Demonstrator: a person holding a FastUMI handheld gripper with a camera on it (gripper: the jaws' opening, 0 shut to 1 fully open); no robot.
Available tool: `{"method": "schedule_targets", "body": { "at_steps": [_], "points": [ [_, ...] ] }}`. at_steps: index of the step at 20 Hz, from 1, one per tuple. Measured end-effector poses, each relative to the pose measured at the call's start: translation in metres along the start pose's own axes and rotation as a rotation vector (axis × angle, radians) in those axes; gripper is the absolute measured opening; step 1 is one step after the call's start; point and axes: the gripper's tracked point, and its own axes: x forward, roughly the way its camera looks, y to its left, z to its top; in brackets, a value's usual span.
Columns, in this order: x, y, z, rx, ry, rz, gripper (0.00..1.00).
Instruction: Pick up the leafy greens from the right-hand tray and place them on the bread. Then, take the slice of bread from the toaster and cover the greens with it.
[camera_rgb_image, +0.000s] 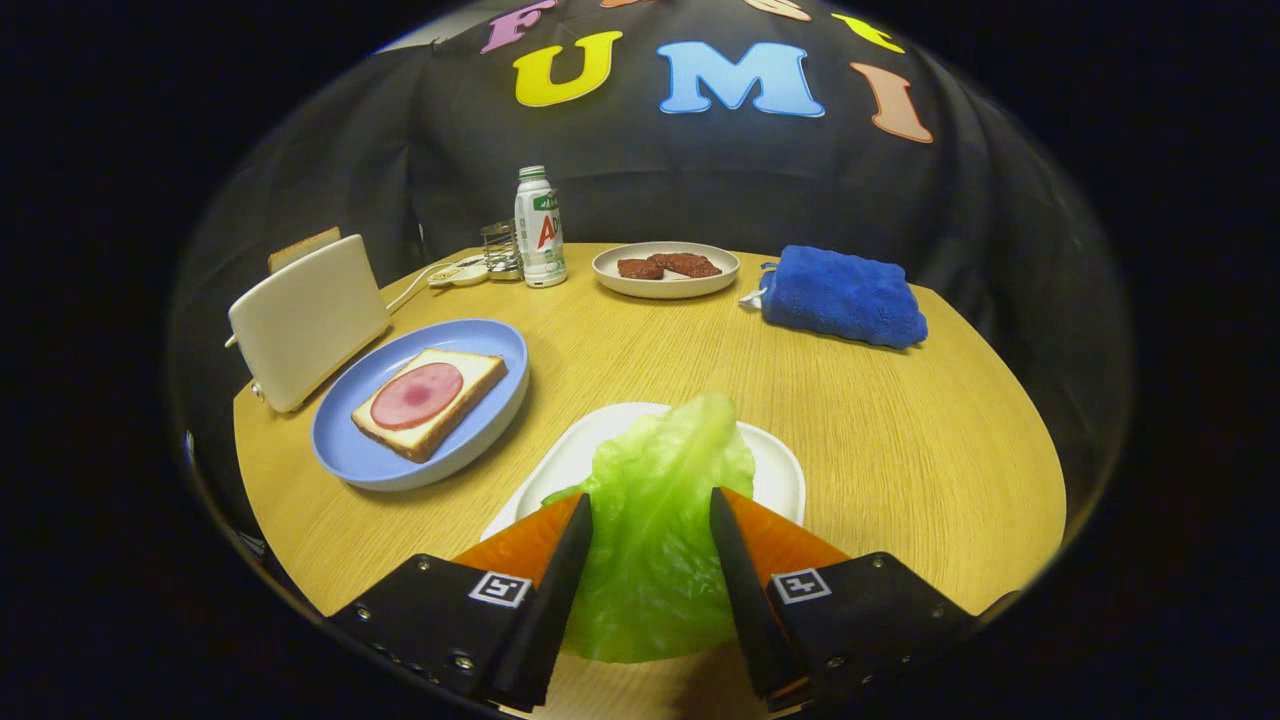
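Pinching the leafy greens (655, 530) between both fingers, my gripper (650, 515) holds the leaf over the white tray (785, 470) on the wooden table (900, 420). Beyond the fingers and to their left I see the blue plate (345, 450) carrying the bread (470, 385) with a round slice of ham (417, 395) on top. Just past that plate stands the toaster (305, 320), a slice of bread (303, 247) poking out of its slot.

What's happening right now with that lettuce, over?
Tool shut on lettuce leaf, above white tray. Bread with ham waiting on blue plate. Nothing between them.
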Motion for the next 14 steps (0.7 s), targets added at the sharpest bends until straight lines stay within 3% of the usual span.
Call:
{"method": "schedule_targets", "body": {
  "at_steps": [2, 4, 9, 14],
  "points": [
    [-0.0006, 0.0028, 0.0032, -0.008, -0.003, 0.022, 0.73],
    [0.0007, 0.0051, 0.0004, 0.063, -0.002, 0.021, 0.06],
    [-0.0020, 0.0043, 0.0014, 0.024, -0.007, -0.003, 0.06],
    [-0.0008, 0.0040, 0.0018, 0.096, -0.015, 0.021, 0.00]
  ]
}}
